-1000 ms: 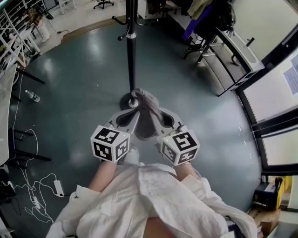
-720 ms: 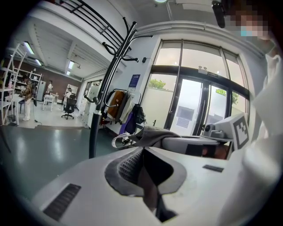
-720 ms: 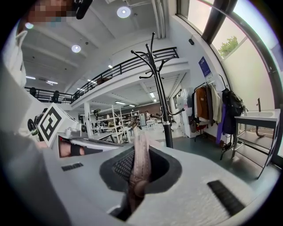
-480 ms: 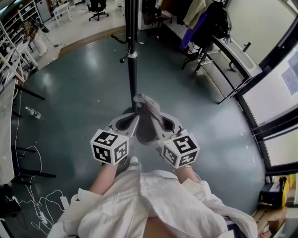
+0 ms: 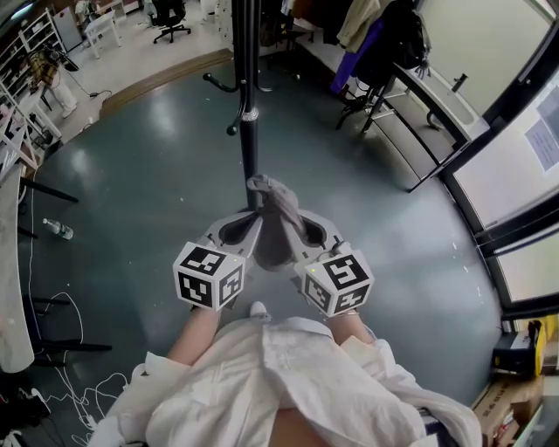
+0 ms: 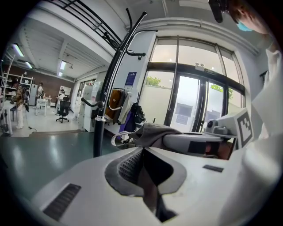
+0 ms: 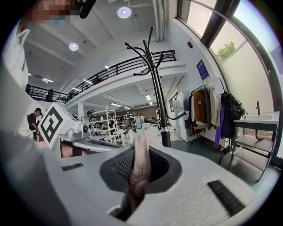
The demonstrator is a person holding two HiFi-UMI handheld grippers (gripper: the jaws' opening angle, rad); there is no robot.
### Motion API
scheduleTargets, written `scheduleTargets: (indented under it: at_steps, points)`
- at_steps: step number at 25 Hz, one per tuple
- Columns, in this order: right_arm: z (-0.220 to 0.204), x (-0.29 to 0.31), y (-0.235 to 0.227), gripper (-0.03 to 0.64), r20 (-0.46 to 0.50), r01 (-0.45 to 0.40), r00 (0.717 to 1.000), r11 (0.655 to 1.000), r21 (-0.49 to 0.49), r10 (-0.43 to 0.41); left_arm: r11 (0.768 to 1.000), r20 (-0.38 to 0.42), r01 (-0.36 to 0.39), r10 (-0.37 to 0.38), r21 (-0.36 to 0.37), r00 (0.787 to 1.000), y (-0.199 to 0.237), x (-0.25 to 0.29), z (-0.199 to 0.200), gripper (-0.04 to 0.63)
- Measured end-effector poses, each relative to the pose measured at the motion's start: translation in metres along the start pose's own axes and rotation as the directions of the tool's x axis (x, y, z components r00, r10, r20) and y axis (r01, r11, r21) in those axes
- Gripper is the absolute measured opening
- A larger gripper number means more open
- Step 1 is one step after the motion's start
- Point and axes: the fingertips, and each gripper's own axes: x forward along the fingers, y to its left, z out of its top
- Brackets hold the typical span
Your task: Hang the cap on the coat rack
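A limp grey cap (image 5: pixel 272 225) hangs between both grippers in front of my body. My left gripper (image 5: pixel 246 230) is shut on its left side, and dark cap fabric (image 6: pixel 148 183) fills the closed jaws of that gripper (image 6: pixel 143 154). My right gripper (image 5: pixel 302 234) is shut on the right side, where a fold of cap (image 7: pixel 140 165) sticks up between the jaws of that gripper (image 7: pixel 140 155). The black coat rack (image 5: pixel 248 105) stands just beyond the cap, with hooks low on its pole. It rises ahead as the coat rack (image 6: pixel 104 99) and the coat rack (image 7: pixel 157 88), its upper hooks bare.
Hanging clothes and a bag (image 5: pixel 384 35) crowd the back right beside a counter (image 5: pixel 445 92). Windows line the right side. A bottle (image 5: pixel 54 229) and cables (image 5: pixel 61 349) lie on the grey floor at the left. An office chair (image 5: pixel 166 13) stands far back.
The head view has tilted up a little, so more of the rack's pole and low hooks show. Both grippers keep their hold on the cap close to the pole.
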Motion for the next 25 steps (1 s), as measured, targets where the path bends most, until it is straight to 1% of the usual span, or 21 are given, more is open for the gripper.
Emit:
scheduleTargets:
  at_steps: [8,14,18,25]
  points:
    - [-0.012,0.012,0.0,0.014,-0.009,0.04,0.999,0.999,0.032,-0.039,0.999,0.004,0.043,-0.043,0.014,0.999,0.014,0.004,0.005,0.017]
    - [-0.013,0.019,-0.002,0.014,-0.022,0.036,0.999,0.999,0.027,-0.035,0.998,0.003,0.064,-0.064,0.017,0.998,0.016,0.016,0.006,0.017]
    - [-0.009,0.022,-0.007,0.014,-0.021,0.038,0.999,0.999,0.019,-0.038,0.998,0.007,0.063,-0.063,0.015,0.998,0.016,0.021,0.01,0.017]
    - [-0.007,0.023,-0.02,0.014,-0.023,0.009,1.0,1.0,0.025,-0.008,0.999,0.025,0.036,-0.036,0.002,0.999,0.016,0.029,0.019,0.017]
